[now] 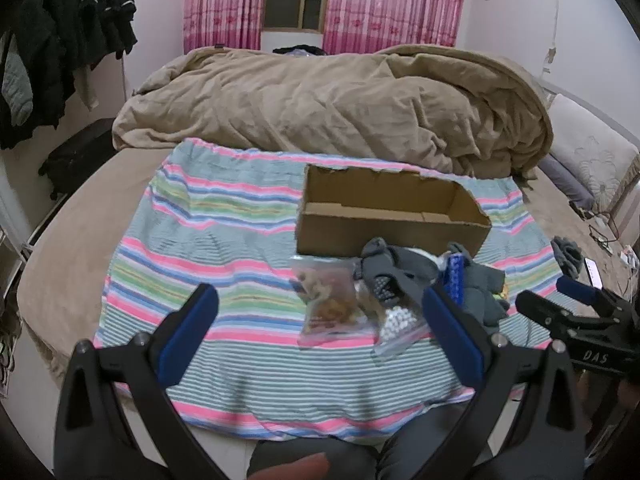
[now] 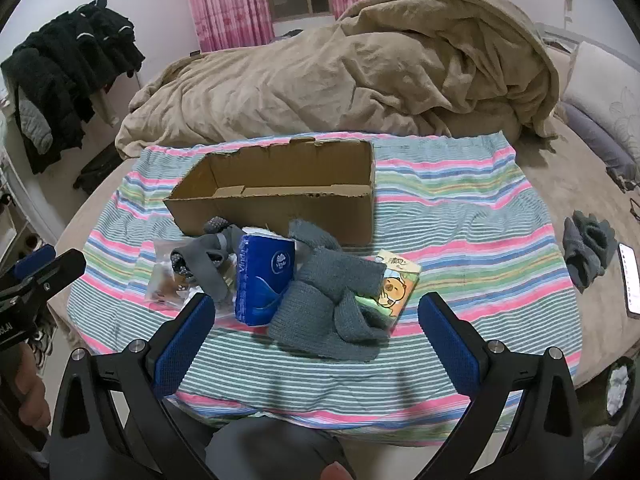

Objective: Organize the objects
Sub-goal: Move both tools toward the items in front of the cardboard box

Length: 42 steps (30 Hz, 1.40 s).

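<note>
clutter [image 2: 280, 280] before cardboard box [image 2: 280, 204] — left tool [image 1: 320, 320], right tool [image 2: 316, 320] both apart

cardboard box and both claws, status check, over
Left claw open, empty. Right claw open, empty. Cardboard box empty on striped cloth; tissue pack, knit scarf, snack bags piled in front. Path clear.

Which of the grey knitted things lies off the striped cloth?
The small grey knit far right, alone on the bare brown bed beside a phone; the scarf lies on the cloth.
</note>
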Motion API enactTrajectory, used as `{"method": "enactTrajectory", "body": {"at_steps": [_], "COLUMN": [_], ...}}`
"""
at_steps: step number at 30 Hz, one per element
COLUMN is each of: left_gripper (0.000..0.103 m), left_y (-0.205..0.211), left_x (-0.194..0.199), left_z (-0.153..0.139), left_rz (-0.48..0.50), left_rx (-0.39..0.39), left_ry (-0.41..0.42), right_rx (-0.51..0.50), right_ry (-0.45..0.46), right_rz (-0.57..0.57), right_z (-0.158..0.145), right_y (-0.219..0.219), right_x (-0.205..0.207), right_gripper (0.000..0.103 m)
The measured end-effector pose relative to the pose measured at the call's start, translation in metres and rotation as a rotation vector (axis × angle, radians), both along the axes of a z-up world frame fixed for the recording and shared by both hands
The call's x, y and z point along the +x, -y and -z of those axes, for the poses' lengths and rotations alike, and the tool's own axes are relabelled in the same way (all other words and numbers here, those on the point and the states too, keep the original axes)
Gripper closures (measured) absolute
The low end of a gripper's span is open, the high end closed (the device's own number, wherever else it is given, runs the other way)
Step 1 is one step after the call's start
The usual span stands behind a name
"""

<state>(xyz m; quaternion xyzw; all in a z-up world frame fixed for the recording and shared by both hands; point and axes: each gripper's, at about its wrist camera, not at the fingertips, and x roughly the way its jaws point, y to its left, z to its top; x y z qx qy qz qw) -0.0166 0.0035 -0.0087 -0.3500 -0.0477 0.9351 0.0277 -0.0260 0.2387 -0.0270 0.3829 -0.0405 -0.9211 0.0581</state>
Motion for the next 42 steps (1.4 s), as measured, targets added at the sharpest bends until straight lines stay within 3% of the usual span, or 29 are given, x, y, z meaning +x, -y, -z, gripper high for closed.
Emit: {"method": "enactTrajectory", "body": {"at_steps": [22,29,42], "left_gripper": [0.0,0.0,0.0], "left_y": [-0.003,-0.001,-0.003], "left_x": [0.0,-0.002,-0.005], "left_z": [0.008,0.01,0.014], "left_rz": [0.023,0.038,0.062], "left_rx": [-0.005,0.041,0.035], "left_ry": [0.025,0.036,0.033], "right_rx": [-0.008,-0.009,-0.014], "right_ry": [0.012,0.011,0.016], "right_rz": [-0.004,-0.004,0.002], "right_z": [0.001,0.001,0.0], "right_y": [0.001,0.001,-0.002], "right_x": [-0.004,-0.004,-0.007], "right_gripper": [0.0,0.0,0.0]}}
